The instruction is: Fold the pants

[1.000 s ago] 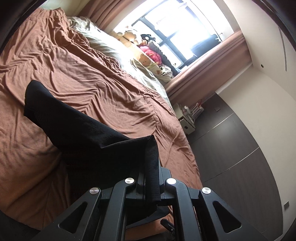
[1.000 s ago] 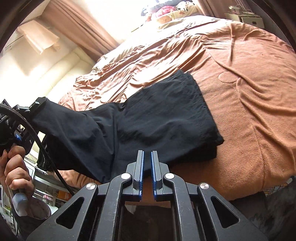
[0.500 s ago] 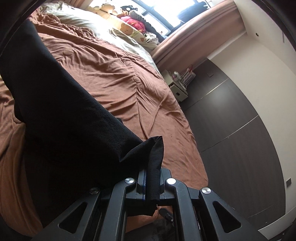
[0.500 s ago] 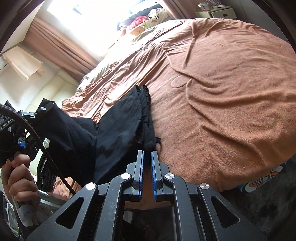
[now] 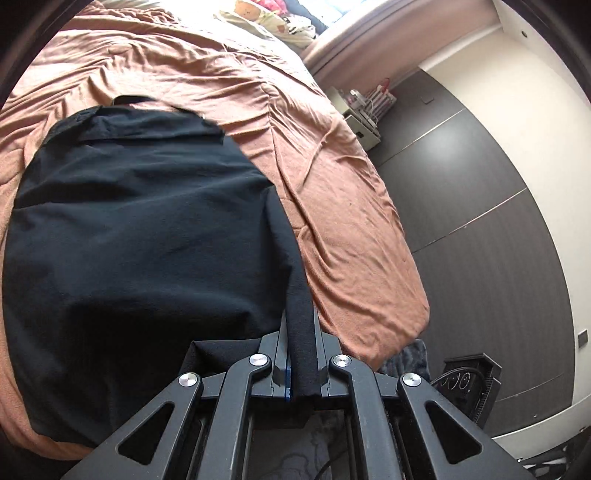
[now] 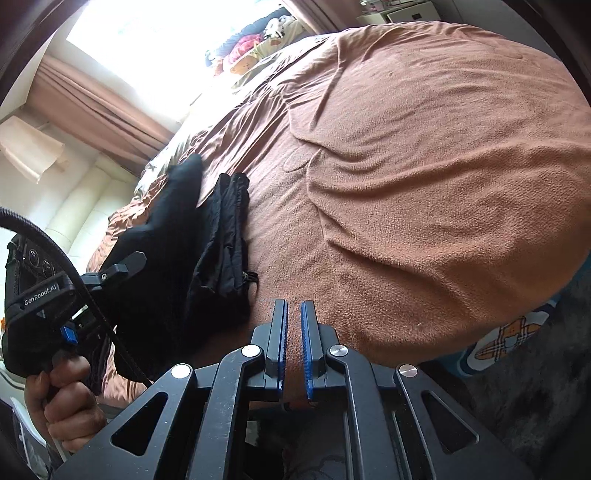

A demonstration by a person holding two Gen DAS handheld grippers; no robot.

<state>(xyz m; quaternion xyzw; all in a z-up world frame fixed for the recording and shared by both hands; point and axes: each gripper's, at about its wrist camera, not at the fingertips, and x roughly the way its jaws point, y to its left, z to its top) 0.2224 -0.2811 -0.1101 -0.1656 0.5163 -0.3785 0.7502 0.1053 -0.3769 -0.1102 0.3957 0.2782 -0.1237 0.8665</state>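
Note:
Black pants [image 5: 140, 229] lie folded on the brown bed cover [image 5: 332, 166], waistband at the far end. My left gripper [image 5: 300, 325] is shut on a thick folded edge of the pants, which runs from the jaws up along the pile's right side. In the right wrist view the pants [image 6: 218, 236] lie to the left, one layer lifted toward the left tool, which a hand [image 6: 70, 398] holds. My right gripper [image 6: 293, 310] is shut with nothing between its blue pads, just right of the pants over the bare cover [image 6: 424, 184].
Dark wardrobe doors [image 5: 480, 221] run along the bed's right side, with a small nightstand [image 5: 362, 122] in the corner. Soft toys [image 5: 266, 14] sit under the window. A black device [image 5: 465, 376] stands on the floor. A patterned sheet [image 6: 506, 336] shows under the cover's edge.
My left gripper carried the held edge forward and down, so the black cloth now spreads flat over the pile. The right gripper slid right, off the pants.

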